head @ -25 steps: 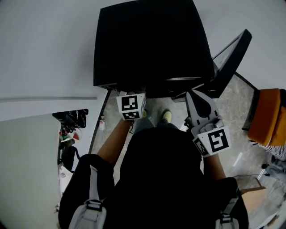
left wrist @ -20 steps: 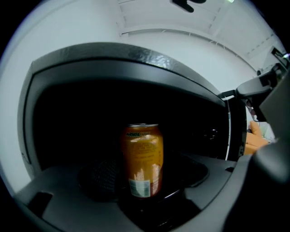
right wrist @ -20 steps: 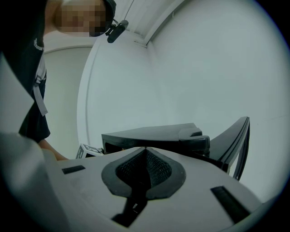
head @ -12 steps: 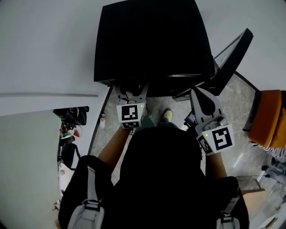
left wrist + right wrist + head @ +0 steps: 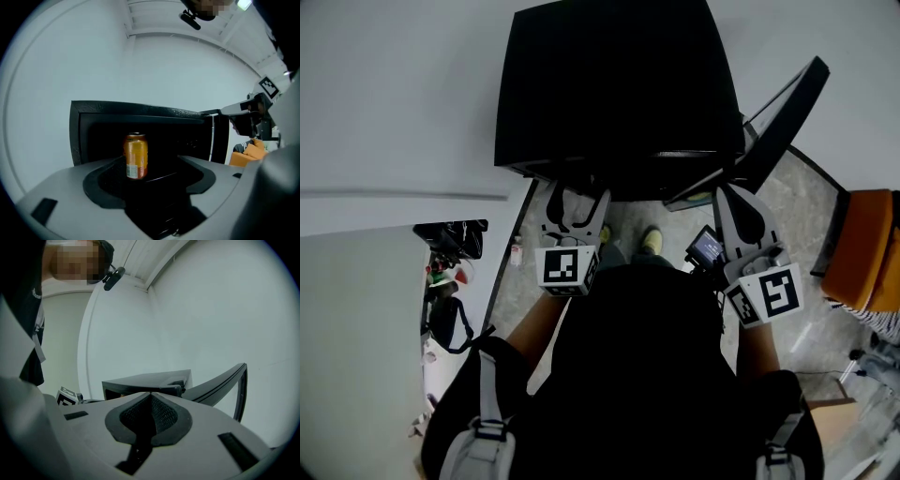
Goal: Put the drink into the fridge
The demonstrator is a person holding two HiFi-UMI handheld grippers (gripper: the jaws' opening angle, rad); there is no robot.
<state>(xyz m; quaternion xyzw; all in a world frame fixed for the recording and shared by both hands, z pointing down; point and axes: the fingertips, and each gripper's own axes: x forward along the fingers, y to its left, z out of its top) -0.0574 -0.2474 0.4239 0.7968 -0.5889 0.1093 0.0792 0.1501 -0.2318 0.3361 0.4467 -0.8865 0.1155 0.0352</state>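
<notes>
My left hand-held gripper (image 5: 150,176) is spread, empty; the orange metal drink can (image 5: 136,156) stands upright just ahead of it inside the boxy black fridge (image 5: 140,111). My right hand-held gripper (image 5: 150,401) is pressed together, empty. Only shutting the open door (image 5: 778,117) seems left.

The right gripper (image 5: 150,397), jaws pressed together with nothing between them, faces a black fridge (image 5: 150,379) at twelve o'clock — its door (image 5: 218,380) swung wide toward two o'clock against a white wall (image 5: 211,310). A marker cube (image 5: 67,397) peeks in at nine o'clock, below a person's dark clothing (image 5: 23,343).
</notes>
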